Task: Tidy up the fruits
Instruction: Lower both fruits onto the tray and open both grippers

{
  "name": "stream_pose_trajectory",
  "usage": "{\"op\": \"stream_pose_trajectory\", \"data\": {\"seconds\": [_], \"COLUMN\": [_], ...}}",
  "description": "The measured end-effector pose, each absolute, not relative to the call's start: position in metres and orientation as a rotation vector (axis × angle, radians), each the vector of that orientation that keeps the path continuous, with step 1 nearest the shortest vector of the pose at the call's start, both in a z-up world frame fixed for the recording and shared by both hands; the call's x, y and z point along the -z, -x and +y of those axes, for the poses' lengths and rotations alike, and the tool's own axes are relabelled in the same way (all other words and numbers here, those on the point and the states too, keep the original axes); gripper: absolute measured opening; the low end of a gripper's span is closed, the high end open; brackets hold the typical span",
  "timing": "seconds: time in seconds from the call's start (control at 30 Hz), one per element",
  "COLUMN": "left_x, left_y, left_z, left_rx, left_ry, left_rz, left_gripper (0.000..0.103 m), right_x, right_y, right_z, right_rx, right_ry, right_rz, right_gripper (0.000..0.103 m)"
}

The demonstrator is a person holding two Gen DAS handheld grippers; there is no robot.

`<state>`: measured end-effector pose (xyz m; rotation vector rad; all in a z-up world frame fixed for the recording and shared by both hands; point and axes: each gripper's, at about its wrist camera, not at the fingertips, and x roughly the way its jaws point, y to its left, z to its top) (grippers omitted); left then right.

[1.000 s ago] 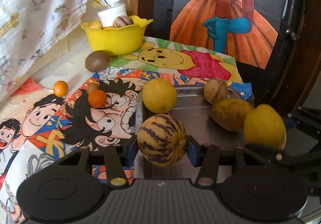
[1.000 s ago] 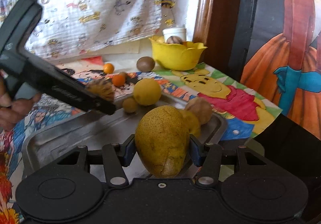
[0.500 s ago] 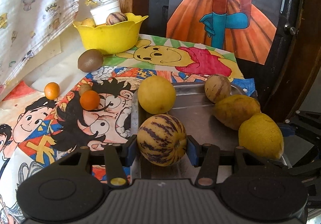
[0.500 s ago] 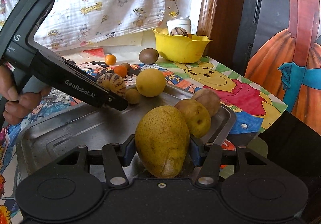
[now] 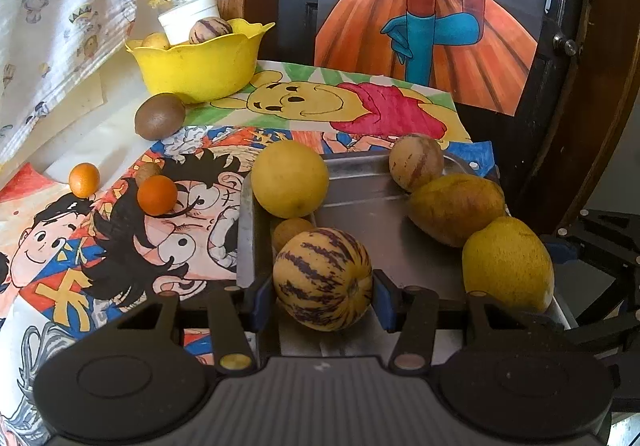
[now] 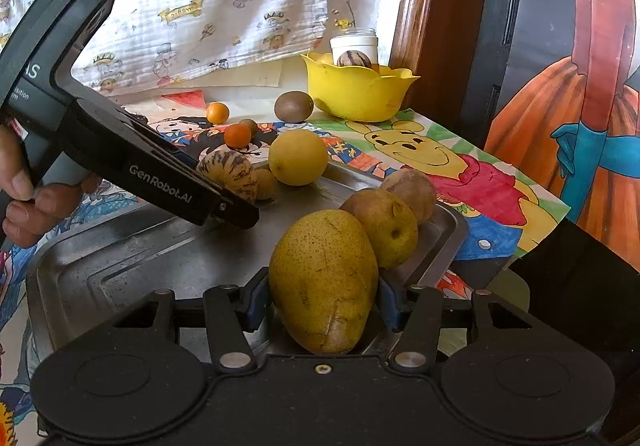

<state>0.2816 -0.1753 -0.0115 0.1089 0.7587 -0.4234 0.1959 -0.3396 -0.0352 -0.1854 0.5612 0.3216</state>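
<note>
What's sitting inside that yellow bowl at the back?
Above the rim of the yellow bowl show a small striped fruit and a yellowish fruit. A white jar rises there too, in it or just behind it. The bowl's wall hides anything lower.

Left claw point(image 5: 323, 296) is clamping something between its blue pads, right claw point(image 6: 322, 300) is doing the same, both angling low and forward.

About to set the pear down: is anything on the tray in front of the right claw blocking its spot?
The right claw is shut on the pear. A yellow-brown fruit sits just beyond it, touching or nearly so, with a striped fruit behind that. The metal tray to their left looks open.
</note>
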Motion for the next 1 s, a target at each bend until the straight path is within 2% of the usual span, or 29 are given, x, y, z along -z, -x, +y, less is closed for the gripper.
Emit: {"op": "stream_pose_trajectory", "data": {"seconds": [0.73,0.83,0.9,1.0], "left_x": [0.010,0.006,0.003,-0.003], "left_y": [-0.275,-0.270,-0.265,-0.258], "left_z": [-0.180,-0.179,-0.176,-0.170], "left_rx": [0.403,0.395,0.373,0.355], "left_ry": [-0.159,-0.166,-0.170,-0.163], "left_rz": [0.753,0.742,0.729,0.715], "left_gripper": [0.058,0.062,0.072,0.075], "right_x": [0.033,0.030,0.027,0.021], "right_y": [-0.188,-0.183,-0.177,-0.168], "right_z": [-0.343,-0.343,-0.343,-0.344], "right_rx": [-0.305,-0.297,-0.292,-0.285], "right_ry": [0.164,0.163,0.158,0.148], "right_rz": [0.563,0.558,0.550,0.535], "right_gripper": [0.059,0.061,0.062,0.065]}}
